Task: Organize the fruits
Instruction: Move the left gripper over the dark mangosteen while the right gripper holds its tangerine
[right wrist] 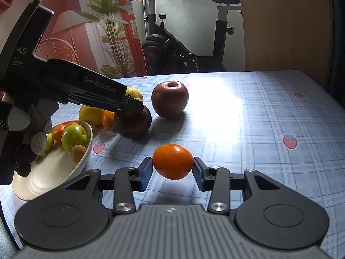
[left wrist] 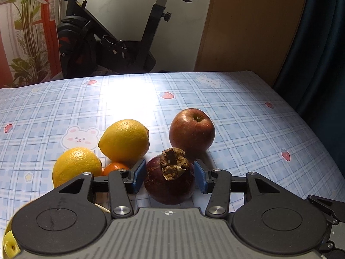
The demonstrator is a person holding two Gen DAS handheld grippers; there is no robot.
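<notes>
- Right tool [right wrist: 173, 168]: closed on a small orange [right wrist: 173, 161], one blue pad [right wrist: 147, 172] on each side. The fruit is held clear of the worktop [right wrist: 258, 129], lower centre of the right wrist view, with its shadow on the cloth beneath it.
- Left tool [left wrist: 169, 178]: jaws stand a little wider than the mangosteen [left wrist: 170, 180] between them, lower centre of the left wrist view. A thin gap shows on each side, so the pads [left wrist: 138, 178] are not pressing (the fruit rests on the worktop).
- Handling, small orange: likely light, with a firm but yielding peel. The present hold across its widest part looks sound; excess pressure could bruise it.
- Handling, mangosteen: probably a hard, smooth rind that tolerates a firm grip. Take it across the round body, below the dry brown calyx [left wrist: 173, 161], which appears brittle.
- Loose fruit, centre of the left wrist view: two lemons [left wrist: 125, 139], a second small orange [left wrist: 115, 167] and a red apple [left wrist: 192, 130]. The apple is judged the heaviest and glossy, so it may slip.
- Bowl [right wrist: 43, 179]: white, lower left of the right wrist view, already containing a green apple [right wrist: 74, 136] and other small fruit. A gloved hand [right wrist: 23, 133] partly hides it.
- Legible writing: "GenRobot.AI" on the left tool's body in the right wrist view. Further lettering above it is cut off and cannot be read in full.
</notes>
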